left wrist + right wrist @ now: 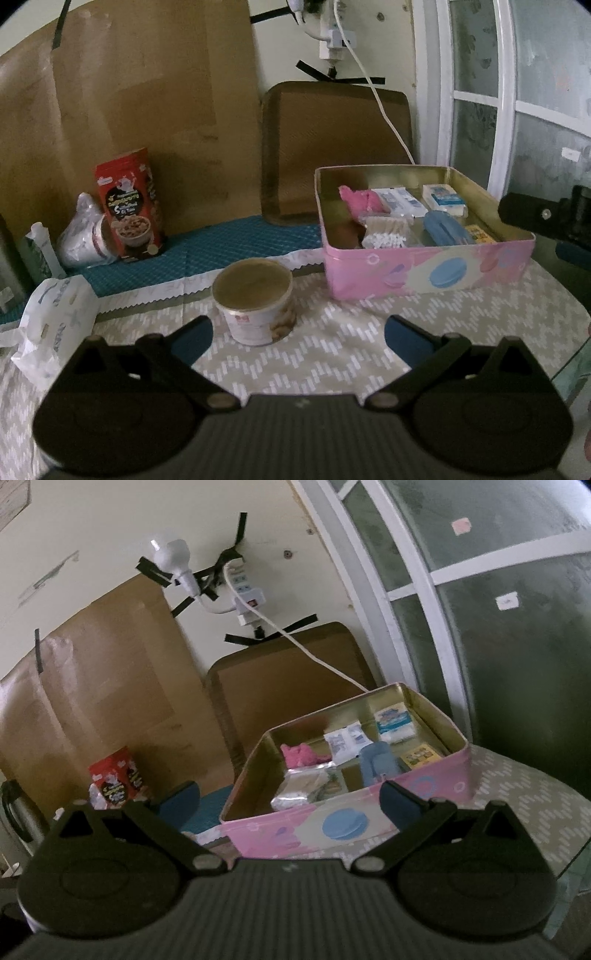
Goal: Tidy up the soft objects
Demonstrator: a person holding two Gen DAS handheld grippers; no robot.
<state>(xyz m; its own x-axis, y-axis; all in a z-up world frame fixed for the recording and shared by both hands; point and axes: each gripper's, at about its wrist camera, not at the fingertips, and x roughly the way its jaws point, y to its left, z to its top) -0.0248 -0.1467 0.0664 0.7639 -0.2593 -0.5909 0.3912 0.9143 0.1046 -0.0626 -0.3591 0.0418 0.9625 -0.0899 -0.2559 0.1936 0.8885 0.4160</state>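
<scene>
A pink tin box [424,269] stands open on the table at the right; it also shows in the right wrist view [343,823]. Inside lie a pink soft cloth [356,199], a bag of cotton swabs [386,232], white tissue packs [400,201], a blue case [445,227] and a small yellow pack [478,232]. My left gripper [297,334] is open and empty above the tablecloth, just in front of a round tin can [255,301]. My right gripper [290,803] is open and empty, raised in front of the box's near wall.
A red snack box [129,205] and a crumpled silver bag [86,236] stand at the back left. A white plastic pack [55,317] lies at the left edge. Cardboard sheets, a brown tray [336,147] and a white cable [384,110] line the wall. A window frame is at the right.
</scene>
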